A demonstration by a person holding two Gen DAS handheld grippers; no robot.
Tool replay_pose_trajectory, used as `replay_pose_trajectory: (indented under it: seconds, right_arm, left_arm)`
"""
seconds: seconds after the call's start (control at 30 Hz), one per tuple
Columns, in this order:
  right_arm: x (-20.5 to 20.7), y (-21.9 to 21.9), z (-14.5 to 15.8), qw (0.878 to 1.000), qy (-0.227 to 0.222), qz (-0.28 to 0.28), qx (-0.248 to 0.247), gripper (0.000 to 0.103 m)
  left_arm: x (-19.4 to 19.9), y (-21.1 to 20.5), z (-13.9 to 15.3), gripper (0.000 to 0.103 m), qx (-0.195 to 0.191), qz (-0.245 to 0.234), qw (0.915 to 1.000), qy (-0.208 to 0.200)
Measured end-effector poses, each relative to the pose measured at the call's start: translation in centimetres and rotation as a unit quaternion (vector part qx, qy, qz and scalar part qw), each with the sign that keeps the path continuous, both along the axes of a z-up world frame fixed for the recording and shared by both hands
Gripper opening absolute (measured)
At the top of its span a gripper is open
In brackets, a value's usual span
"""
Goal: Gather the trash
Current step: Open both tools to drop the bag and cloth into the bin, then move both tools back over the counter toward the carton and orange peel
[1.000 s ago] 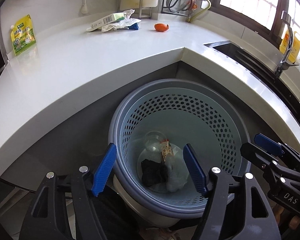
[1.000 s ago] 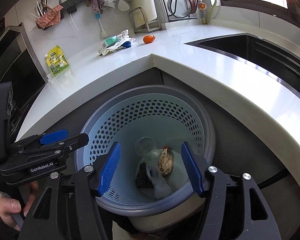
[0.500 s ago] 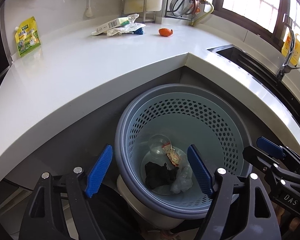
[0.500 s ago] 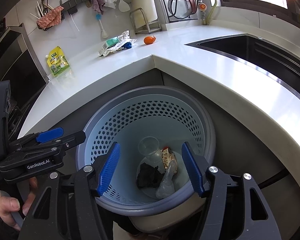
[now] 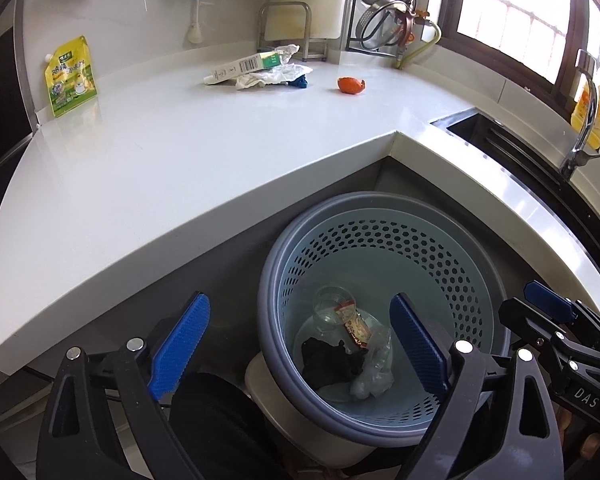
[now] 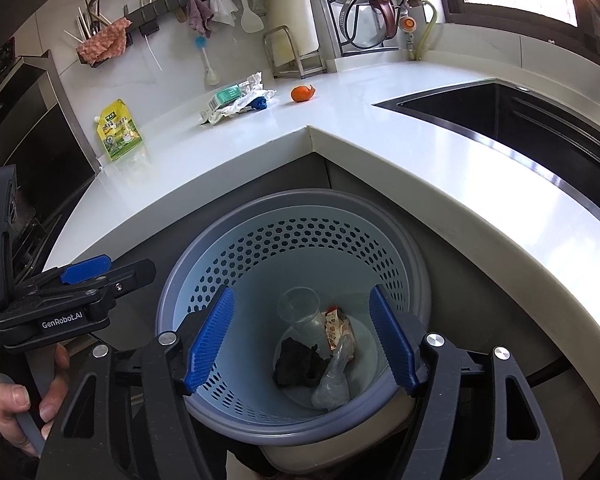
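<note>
both wrist cameras look steeply down (from close above) into the same basket [image 5: 476, 280] [image 6: 416, 264] below the counter [image 5: 180, 168] [image 6: 440, 160].

The left gripper [image 5: 300, 344] hangs over a grey perforated plastic basket [image 5: 452, 264], jaws just widened, nothing between them.

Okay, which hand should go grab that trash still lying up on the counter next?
Either, marginally left: both the left gripper and right gripper hang open and empty over the basket, but the carton and tissue pile lies toward the left.

A white corner countertop [image 5: 172, 168] meets a dark sink [image 6: 512, 108] beneath a daylit window [image 5: 512, 12].
</note>
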State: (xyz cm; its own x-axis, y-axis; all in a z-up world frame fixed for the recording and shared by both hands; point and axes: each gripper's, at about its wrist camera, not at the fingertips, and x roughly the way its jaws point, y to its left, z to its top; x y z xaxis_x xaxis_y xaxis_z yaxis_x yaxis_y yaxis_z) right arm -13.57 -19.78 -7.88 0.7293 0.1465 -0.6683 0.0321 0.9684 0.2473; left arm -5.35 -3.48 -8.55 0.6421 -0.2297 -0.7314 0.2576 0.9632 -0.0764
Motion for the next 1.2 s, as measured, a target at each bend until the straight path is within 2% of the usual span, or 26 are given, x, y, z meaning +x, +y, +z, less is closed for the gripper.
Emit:
replay_pose_trajectory:
  seconds: [0.27, 0.7, 0.93, 1.2]
  right_arm:
    - [1.0, 0.2, 0.8, 1.0, -0.009, 0.008, -0.003, 0.068]
    - [4.1, 0.1, 2.0, 1.0, -0.024, 0.015, -0.003, 0.069]
    - [7.2, -0.1, 3.5, 0.999, -0.041, 0.026, -0.008, 0.069]
    - [12.5, -1.2, 5.6, 0.998, -0.055, 0.032, -0.023, 0.069]
  left_arm:
    - [1.0, 1.3, 1.7, 0.093, -0.002, 0.02, 0.9995, -0.024]
    - [3.9, 2.1, 2.9, 0.093, -0.006, 0.029, 0.9988, -0.04]
    - [6.4, 2.0, 4.0, 0.095, -0.009, 0.028, 0.9982, -0.053]
    - [11.4, 1.9, 6.0, 0.096, -0.015, 0.037, 0.9966, -0.071]
